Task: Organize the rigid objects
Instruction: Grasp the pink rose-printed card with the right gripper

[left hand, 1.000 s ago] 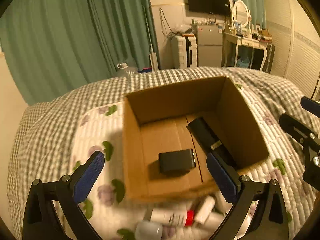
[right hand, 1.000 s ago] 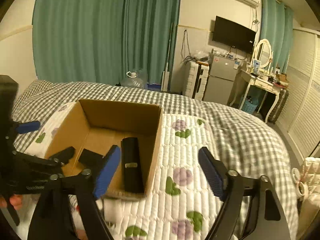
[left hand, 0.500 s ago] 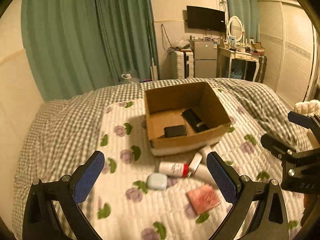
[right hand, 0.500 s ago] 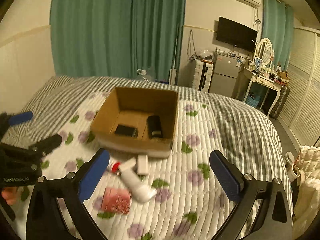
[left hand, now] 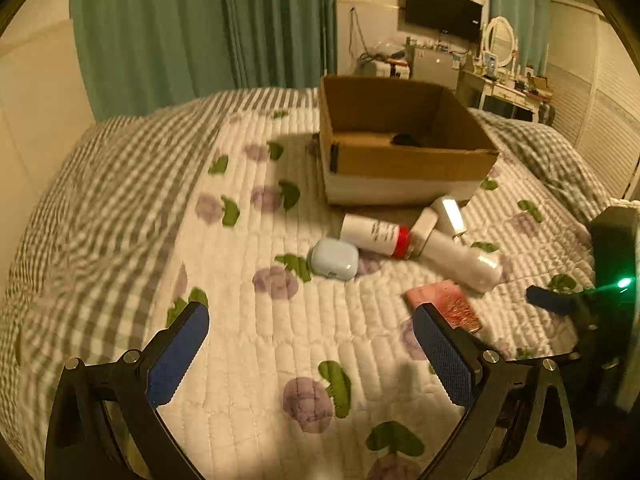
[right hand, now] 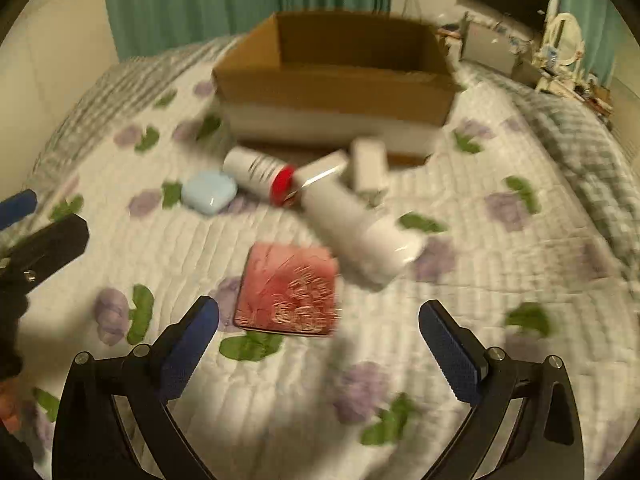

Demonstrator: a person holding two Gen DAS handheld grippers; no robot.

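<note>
An open cardboard box (left hand: 404, 160) (right hand: 336, 84) sits on the quilted bed with a dark item inside. In front of it lie a white bottle with a red cap (left hand: 374, 235) (right hand: 260, 172), a larger white bottle (left hand: 460, 258) (right hand: 360, 228), a small white block (left hand: 450, 210) (right hand: 368, 164), a pale blue case (left hand: 334, 259) (right hand: 208, 192) and a pink flat box (left hand: 444, 304) (right hand: 290, 294). My left gripper (left hand: 312, 356) is open and empty, low over the quilt. My right gripper (right hand: 320, 348) is open and empty, just short of the pink box.
The floral quilt (left hand: 260, 320) covers a checked bedspread (left hand: 100, 200). Green curtains (left hand: 200, 28), a wall TV (left hand: 442, 10) and a dresser with a mirror (left hand: 500, 44) stand beyond the bed. The other gripper shows at each view's edge.
Both grippers have pulled back from the box and dropped low toward the loose items in front of it. Both stay open and empty.
</note>
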